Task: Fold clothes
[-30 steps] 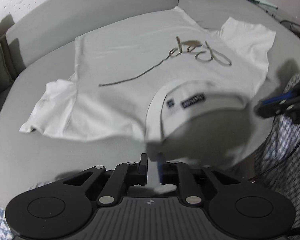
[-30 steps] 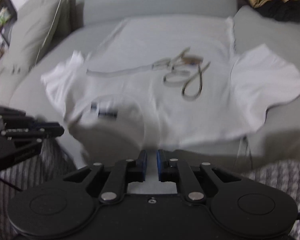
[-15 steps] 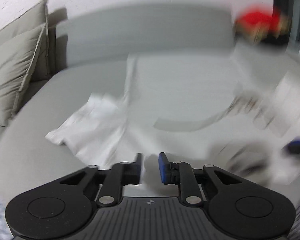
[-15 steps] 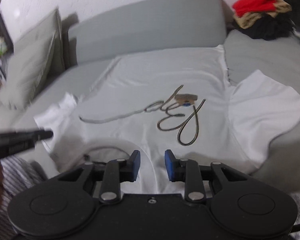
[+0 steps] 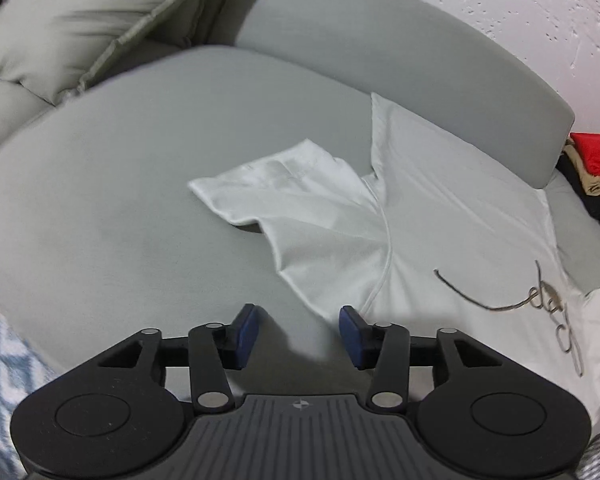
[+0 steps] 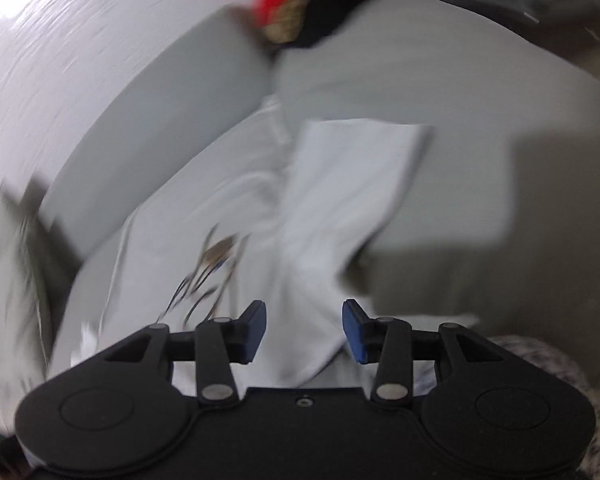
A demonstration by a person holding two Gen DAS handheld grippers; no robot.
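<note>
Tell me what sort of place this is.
Most likely a home living room: a white T-shirt lies spread on a grey sofa with loose cushions against a textured white wall, and a heap of other clothes waits at one end.

left wrist: low over sofa, faces one sleeve | right wrist: low, tilted, blurred, faces other sleeve | shared: white shirt, its print, clothes pile
</note>
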